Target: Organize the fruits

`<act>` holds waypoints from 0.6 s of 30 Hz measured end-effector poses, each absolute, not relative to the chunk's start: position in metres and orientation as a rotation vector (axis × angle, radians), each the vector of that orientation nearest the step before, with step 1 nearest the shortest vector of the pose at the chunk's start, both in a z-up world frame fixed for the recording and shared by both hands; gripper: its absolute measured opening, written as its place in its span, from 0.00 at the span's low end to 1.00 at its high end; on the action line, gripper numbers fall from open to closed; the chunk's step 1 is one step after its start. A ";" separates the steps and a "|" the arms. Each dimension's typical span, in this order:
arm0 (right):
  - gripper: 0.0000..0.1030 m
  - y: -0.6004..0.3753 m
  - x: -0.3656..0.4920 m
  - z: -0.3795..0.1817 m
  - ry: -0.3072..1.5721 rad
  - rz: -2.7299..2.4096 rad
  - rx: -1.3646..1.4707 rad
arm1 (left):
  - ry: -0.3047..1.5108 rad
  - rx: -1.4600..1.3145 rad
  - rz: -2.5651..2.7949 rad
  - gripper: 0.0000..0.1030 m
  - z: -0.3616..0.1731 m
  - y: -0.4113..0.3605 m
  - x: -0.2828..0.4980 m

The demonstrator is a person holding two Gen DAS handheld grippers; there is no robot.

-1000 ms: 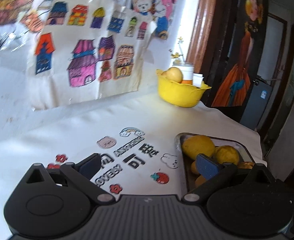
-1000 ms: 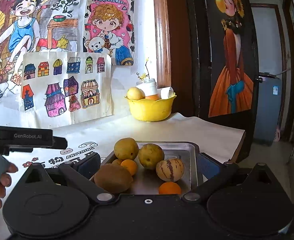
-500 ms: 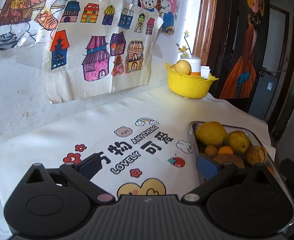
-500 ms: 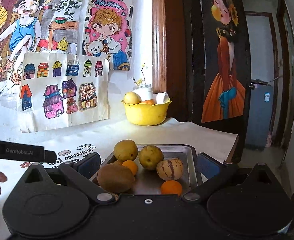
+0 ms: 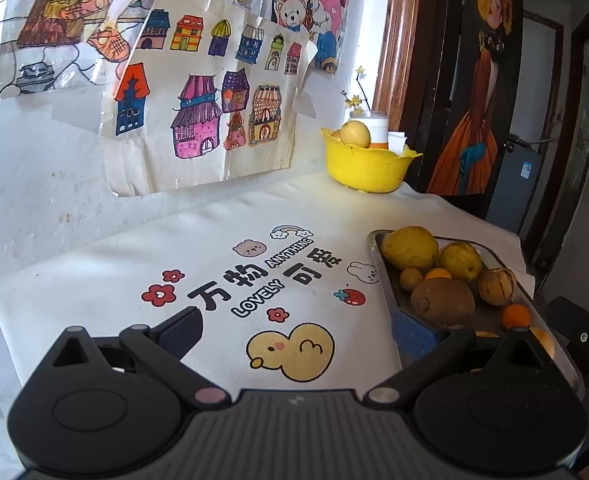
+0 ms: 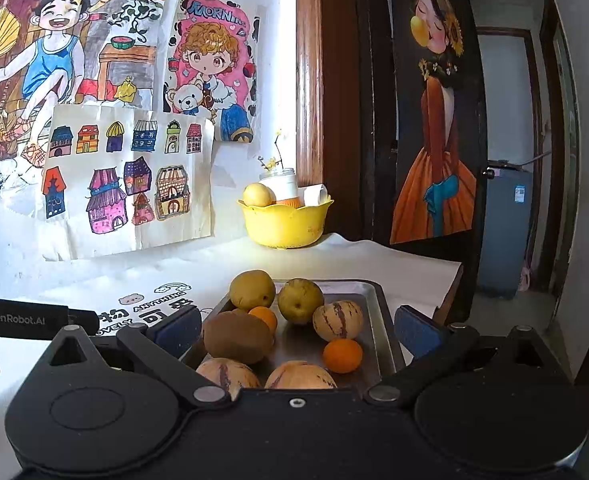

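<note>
A metal tray [image 6: 376, 312] holds several fruits: a brown kiwi [image 6: 238, 336], yellow pears [image 6: 252, 290], striped melons [image 6: 337, 320] and small oranges [image 6: 342, 355]. My right gripper [image 6: 294, 326] is open and empty, its jaws spread over the tray's near end. My left gripper [image 5: 296, 332] is open and empty above the printed cloth, left of the tray [image 5: 390, 300]; its right finger is by the kiwi [image 5: 442, 300]. A yellow bowl [image 6: 284, 222] at the back holds a pale fruit [image 6: 258, 195].
A white printed tablecloth [image 5: 214, 264] covers the table. Drawings hang on the wall behind [image 5: 214, 112]. A white jar with a sprig [image 6: 280, 184] stands in the bowl. The table's right edge drops off by a dark door [image 6: 434, 120].
My left gripper has pulled back and risen, showing more of the cloth and tray. My right gripper has drawn back slightly, bringing two near melons into view.
</note>
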State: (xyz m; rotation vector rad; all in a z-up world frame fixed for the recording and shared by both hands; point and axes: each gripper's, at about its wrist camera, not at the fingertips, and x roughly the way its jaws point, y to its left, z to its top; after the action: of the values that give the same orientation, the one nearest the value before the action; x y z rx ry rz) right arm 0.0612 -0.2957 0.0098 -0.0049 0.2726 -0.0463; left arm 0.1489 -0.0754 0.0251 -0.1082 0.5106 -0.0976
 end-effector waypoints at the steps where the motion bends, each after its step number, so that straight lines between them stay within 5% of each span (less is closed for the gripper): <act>1: 0.99 -0.295 0.059 0.009 0.271 -0.050 -0.001 | 0.496 -0.116 -0.094 0.99 0.024 -0.073 0.146; 18: 1.00 -0.279 0.024 0.001 0.206 -0.056 0.020 | 0.417 -0.141 -0.106 0.99 0.018 -0.054 0.111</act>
State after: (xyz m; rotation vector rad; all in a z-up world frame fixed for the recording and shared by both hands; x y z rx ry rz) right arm 0.0237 -0.2793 0.0007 0.0199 0.2064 -0.0557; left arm 0.1112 -0.0538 0.0179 -0.1410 0.4167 -0.1061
